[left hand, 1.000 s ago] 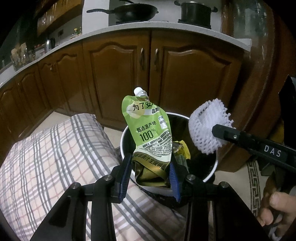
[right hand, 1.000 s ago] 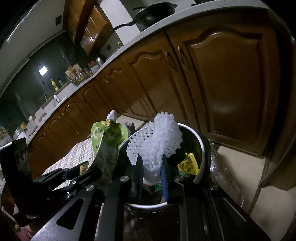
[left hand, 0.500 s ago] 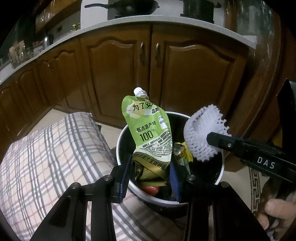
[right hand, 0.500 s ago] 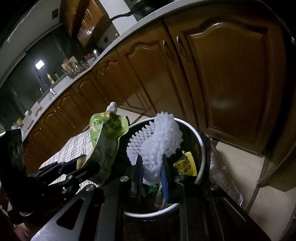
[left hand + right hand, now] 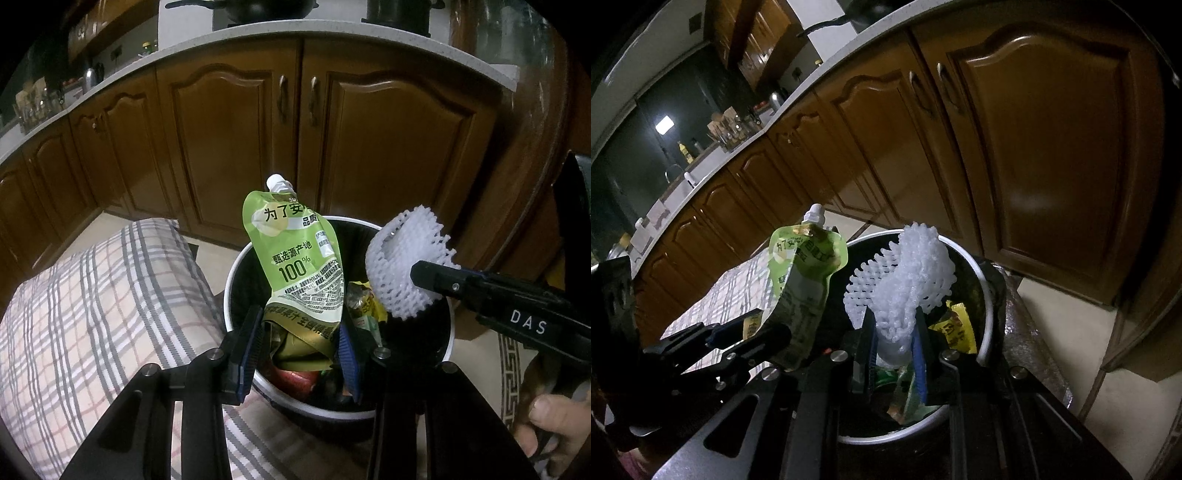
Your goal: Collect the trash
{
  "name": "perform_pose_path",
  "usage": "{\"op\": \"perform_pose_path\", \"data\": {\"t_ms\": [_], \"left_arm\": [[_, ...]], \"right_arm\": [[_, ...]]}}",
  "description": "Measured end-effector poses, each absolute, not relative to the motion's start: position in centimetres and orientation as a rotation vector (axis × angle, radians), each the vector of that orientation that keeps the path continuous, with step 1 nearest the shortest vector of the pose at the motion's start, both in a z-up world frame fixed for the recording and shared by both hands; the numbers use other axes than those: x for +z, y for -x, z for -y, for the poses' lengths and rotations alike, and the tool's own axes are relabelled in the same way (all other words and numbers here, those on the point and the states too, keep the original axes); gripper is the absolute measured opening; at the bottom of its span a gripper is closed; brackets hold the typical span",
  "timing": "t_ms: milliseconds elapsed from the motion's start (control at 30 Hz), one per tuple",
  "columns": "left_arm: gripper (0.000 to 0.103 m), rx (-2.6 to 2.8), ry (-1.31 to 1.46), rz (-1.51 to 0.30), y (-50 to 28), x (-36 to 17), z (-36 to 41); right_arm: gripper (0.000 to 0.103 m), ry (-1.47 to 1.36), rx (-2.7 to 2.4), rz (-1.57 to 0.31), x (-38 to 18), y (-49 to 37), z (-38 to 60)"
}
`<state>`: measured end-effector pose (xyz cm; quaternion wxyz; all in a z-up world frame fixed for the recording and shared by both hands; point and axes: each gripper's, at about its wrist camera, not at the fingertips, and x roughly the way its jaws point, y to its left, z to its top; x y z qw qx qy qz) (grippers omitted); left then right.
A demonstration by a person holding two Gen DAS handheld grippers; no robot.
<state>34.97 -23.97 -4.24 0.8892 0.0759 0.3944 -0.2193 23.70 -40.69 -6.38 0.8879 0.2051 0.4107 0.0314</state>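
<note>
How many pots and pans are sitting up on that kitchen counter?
2. A black wok sits on the counter above the left cabinet door, and a dark pot stands to its right. Others may be out of frame.

Brown wooden cabinet doors [image 5: 236, 147] filled the middle of the frame under a pale curved countertop [image 5: 332, 35]; a dark pan [image 5: 273, 7] sat at the top edge; beige floor tiles [image 5: 1082, 339] lay lower right; a plaid cushion [image 5: 92, 314] occupied the lower left; a bright light [image 5: 663, 123] glowed upper left.

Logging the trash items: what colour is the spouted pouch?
Light green juice pouch with a white cap; clearest in the left wrist view.
</note>
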Motion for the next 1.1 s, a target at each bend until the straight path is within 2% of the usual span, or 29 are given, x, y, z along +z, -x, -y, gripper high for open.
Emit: {"op": "perform_pose_path", "data": {"t_ms": [433,567,633,700,933,1100], "left_arm": [[0.040,-0.459,-0.163,-0.818,-35.0,-4.1,24.1],[0.048,-0.474,-0.168,-0.841,-35.0,-4.4,24.1],[0.049,-0.478,-0.160,-0.848,-34.9,-4.4,24.0],[0.056,-0.478,-0.151,-0.848,-34.6,-4.3,23.7],[0.063,-0.451,-0.070,-0.821,-33.1,-3.2,20.7],[0.068,-0.426,0.025,-0.802,-31.0,-2.6,17.3]], "right_arm": [[0.018,-0.416,0.062,-0.871,-6.6,-24.5,40.8],[0.022,-0.420,0.069,-0.882,-6.8,-24.7,40.9],[0.034,-0.439,0.082,-0.889,-6.9,-24.9,41.0],[0.045,-0.449,0.085,-0.887,-7.0,-24.9,41.2],[0.061,-0.475,0.089,-0.870,-6.7,-23.9,41.0],[0.084,-0.493,0.088,-0.833,-5.9,-22.3,40.1]]}}
